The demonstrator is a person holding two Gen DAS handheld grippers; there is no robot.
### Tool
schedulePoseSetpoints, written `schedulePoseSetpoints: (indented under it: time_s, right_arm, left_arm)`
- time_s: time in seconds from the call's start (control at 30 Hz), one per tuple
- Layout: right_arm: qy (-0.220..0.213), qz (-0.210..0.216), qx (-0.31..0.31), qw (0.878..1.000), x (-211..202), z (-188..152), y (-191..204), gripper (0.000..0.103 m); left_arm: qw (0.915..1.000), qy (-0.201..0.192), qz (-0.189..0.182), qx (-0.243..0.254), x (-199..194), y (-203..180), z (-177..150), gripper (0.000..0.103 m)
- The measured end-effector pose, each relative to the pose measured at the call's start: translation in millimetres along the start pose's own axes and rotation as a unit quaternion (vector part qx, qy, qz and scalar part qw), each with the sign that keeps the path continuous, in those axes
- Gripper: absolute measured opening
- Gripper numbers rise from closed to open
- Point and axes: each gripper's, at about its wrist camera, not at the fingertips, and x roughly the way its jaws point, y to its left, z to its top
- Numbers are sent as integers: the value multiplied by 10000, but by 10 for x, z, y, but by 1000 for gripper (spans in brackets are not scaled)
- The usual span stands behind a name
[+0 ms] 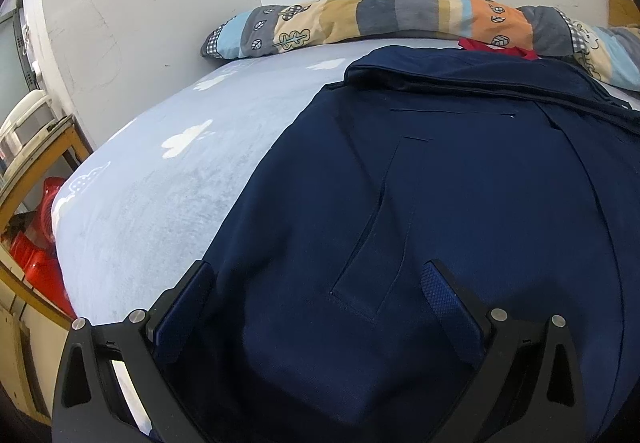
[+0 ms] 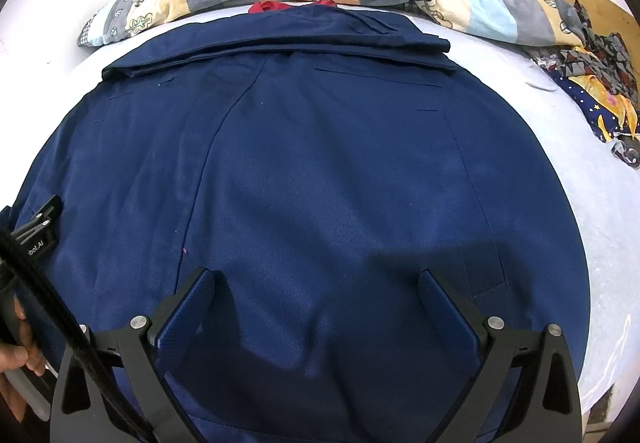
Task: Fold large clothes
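both my claws hang open, my left claw and right claw side by side. the navy coat fills mid-frame, its folded band lying crosswise at the frame's top.

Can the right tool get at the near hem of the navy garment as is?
Probably yes. The right tool hangs open over the navy garment, nothing lying between its fingers and the cloth. The hem itself is below the frame, so the exact grip spot is unclear.
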Motion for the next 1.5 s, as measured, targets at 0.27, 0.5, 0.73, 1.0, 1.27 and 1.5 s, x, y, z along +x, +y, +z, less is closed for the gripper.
schedulePoseSetpoints:
  time_s: [0.27,0.5,0.73,1.0,1.27,1.5]
  right_arm:
    - [-55,0,-20,10000,-9,-14,-6,103]
    - [-211,174,-182,9995,-31,-45,-48,103]
    - [-59,771,431,9961,-309,136,-469,103]
    - [-326,655,2004,9770,-711,16,-1696,103]
    - [154,1579,3626,9183,-457,-565,-2337,103]
    - [417,2396,3458,9062,-450,-685,-2045,97]
  left_arm:
    - [10000,6,-4,1,-1,1,2,103]
    - [9999,82,-71,13,2,14,2,103]
    - [9968,557,-556,171,-7,132,74,103]
    - [9847,1191,-1244,-264,50,985,236,103]
    - [9389,2225,-2332,-1207,374,1413,-20,103]
    - [9259,2264,-2738,-1284,278,1404,-97,103]
